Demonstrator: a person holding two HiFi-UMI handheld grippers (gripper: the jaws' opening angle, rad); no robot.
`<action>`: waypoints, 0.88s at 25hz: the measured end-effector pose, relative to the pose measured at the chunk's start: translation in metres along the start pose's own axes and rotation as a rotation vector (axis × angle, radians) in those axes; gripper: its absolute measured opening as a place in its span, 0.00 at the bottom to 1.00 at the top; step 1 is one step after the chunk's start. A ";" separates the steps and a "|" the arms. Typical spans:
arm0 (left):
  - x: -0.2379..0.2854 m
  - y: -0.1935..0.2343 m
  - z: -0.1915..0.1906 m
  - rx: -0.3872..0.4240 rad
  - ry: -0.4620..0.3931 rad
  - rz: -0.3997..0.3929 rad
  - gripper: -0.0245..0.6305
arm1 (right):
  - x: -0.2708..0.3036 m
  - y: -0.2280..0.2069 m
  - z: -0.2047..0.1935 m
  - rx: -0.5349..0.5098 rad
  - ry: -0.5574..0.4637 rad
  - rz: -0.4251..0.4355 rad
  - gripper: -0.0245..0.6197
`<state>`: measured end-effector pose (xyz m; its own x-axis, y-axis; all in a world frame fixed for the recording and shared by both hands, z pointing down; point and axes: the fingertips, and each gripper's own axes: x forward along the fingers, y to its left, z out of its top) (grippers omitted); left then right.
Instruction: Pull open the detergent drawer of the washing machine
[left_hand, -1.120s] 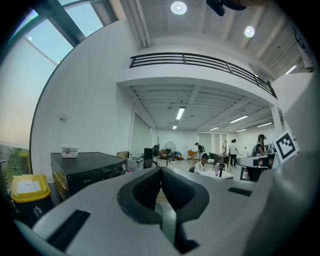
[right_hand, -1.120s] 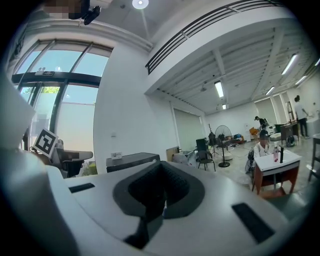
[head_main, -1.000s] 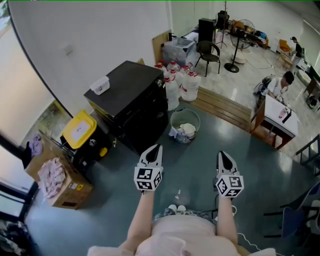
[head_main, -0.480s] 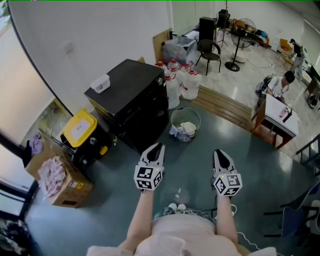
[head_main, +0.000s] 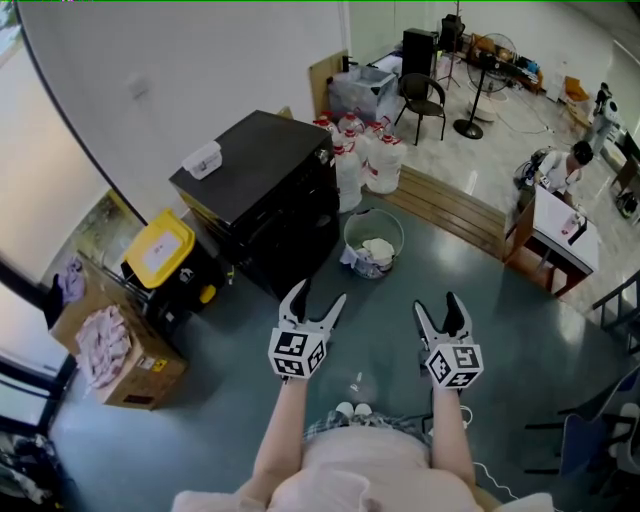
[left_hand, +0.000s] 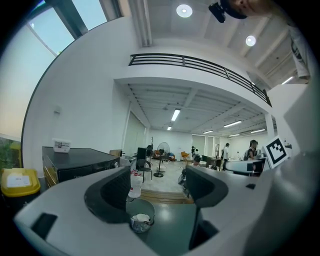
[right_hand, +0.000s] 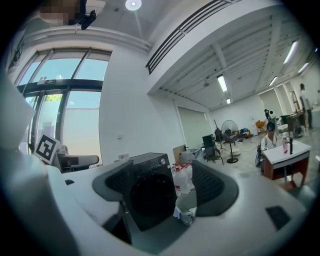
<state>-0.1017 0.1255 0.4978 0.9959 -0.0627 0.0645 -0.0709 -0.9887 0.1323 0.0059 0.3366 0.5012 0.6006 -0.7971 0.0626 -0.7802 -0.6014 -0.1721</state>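
Observation:
The black washing machine (head_main: 265, 195) stands against the white wall, a little ahead and to the left of both grippers. Its dark round door and top control strip (right_hand: 150, 162) show between the right jaws in the right gripper view. I cannot make out the detergent drawer itself. My left gripper (head_main: 318, 297) is held level over the grey floor, short of the machine, its jaws opening with nothing between them. My right gripper (head_main: 437, 305) hovers beside it, further right, jaws also opening and empty. In the left gripper view only the machine's top edge (left_hand: 80, 167) appears, at the left.
A metal basin (head_main: 373, 243) with a cloth stands on the floor just right of the machine. Water jugs (head_main: 365, 160) crowd behind it. A yellow-lidded bin (head_main: 158, 255) and a cardboard box (head_main: 110, 355) sit left. A wooden step (head_main: 450, 215) and a person at a desk (head_main: 560, 200) lie right.
Both grippers' jaws have gone from shut to spread apart. The hands have stayed roughly where they were.

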 end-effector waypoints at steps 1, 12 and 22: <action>-0.001 0.002 0.000 -0.003 -0.002 0.004 0.55 | 0.001 0.000 0.000 0.001 -0.004 -0.003 0.62; 0.003 0.032 0.001 0.004 -0.013 0.013 0.58 | 0.025 0.011 -0.008 0.004 -0.007 -0.027 0.68; 0.024 0.047 -0.003 0.028 -0.007 -0.007 0.58 | 0.043 0.007 -0.014 0.016 -0.024 -0.058 0.68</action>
<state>-0.0812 0.0775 0.5088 0.9968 -0.0565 0.0566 -0.0622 -0.9925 0.1050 0.0243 0.2977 0.5162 0.6491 -0.7591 0.0492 -0.7411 -0.6456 -0.1843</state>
